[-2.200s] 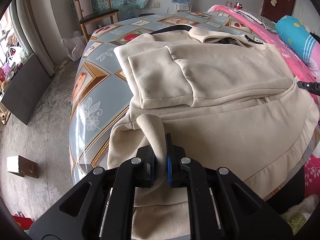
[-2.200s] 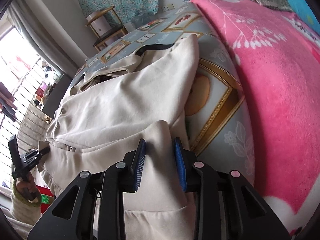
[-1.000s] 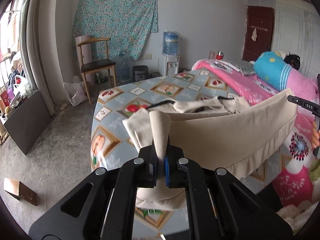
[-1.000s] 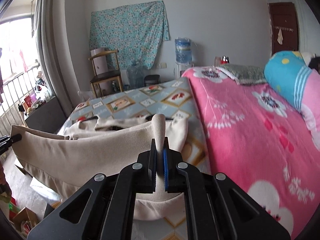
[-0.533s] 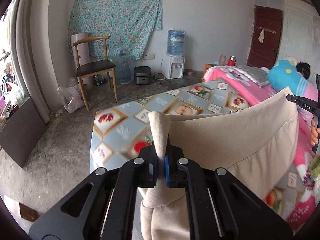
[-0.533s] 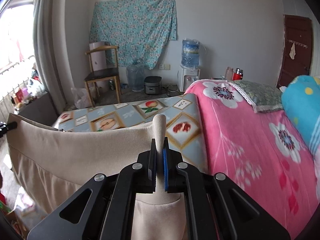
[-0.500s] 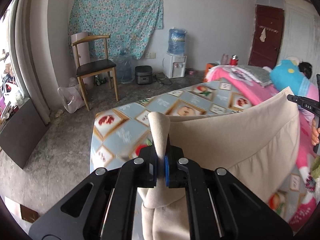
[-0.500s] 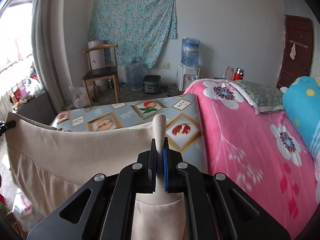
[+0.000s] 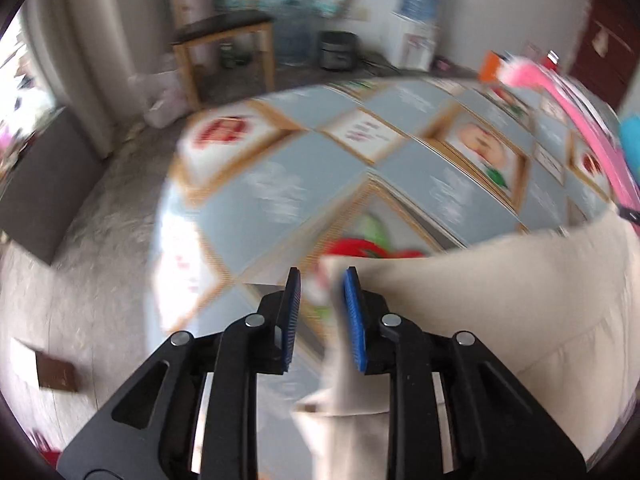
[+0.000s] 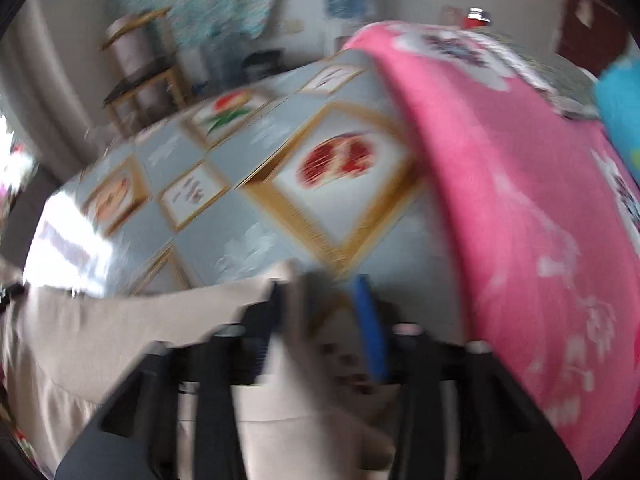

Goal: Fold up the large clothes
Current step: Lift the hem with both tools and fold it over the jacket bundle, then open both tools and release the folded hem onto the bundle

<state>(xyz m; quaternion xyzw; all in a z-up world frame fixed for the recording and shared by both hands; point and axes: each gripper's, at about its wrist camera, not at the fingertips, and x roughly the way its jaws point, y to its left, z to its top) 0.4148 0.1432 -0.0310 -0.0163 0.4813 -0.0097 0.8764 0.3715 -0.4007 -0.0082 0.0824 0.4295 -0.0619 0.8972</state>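
Home bedroom: quilted bed, pink blanket.

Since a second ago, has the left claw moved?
Yes. The left claw tipped down and forward: the wooden chair climbed to the frame's top, the patterned bedcover now fills the view.

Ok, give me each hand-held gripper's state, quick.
Left hand-held gripper: open, just opening; cream garment edge between its jaws.
Right hand-held gripper: likewise.

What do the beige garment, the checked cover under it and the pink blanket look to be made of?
Beige garment: thick matte knit, probably fleece or sweatshirt cotton; it hangs in soft, heavy folds. Checked cover: smooth, glossy, likely plastic-coated cloth; window light glares off it. Pink blanket: seemingly plush fleece with a matte, fuzzy look, though blur leaves this open.
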